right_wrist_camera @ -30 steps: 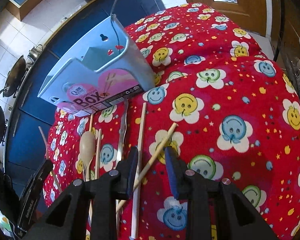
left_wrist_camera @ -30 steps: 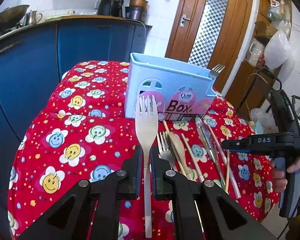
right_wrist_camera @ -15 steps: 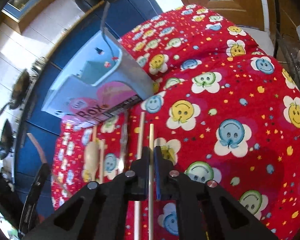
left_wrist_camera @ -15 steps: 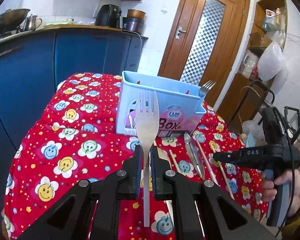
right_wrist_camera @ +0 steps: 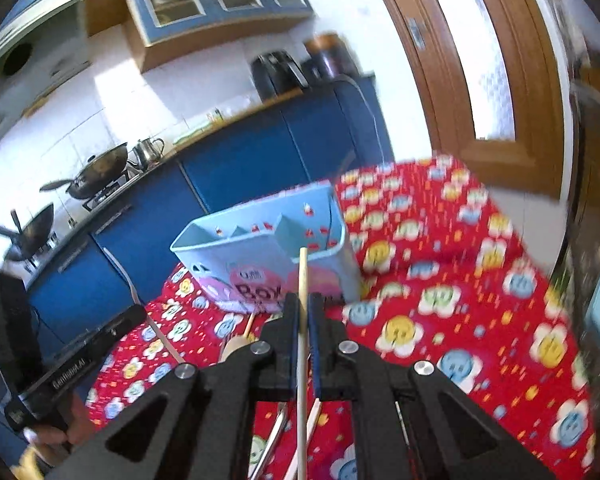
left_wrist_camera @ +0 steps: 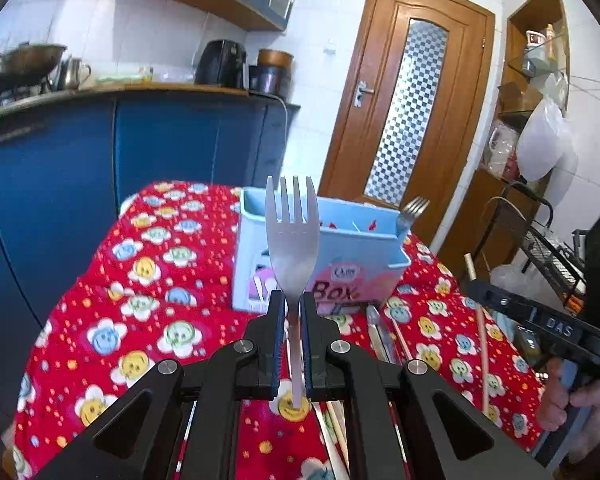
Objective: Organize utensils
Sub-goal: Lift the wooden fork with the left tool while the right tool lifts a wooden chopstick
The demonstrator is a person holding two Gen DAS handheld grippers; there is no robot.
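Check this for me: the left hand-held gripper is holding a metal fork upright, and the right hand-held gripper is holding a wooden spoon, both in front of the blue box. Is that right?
Not quite. The right hand-held gripper is shut on a wooden chopstick, not a spoon; the right wrist view shows the thin stick between its fingers. The rest holds: the left hand-held gripper holds the fork upright, in front of the blue box.

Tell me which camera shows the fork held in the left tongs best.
The left wrist view: the fork stands sharp and centred, tines up, its handle clamped in the left tongs before the blue box. The right wrist view is blurred and shows only that tool's black body at its left edge; I cannot pick out the fork there.
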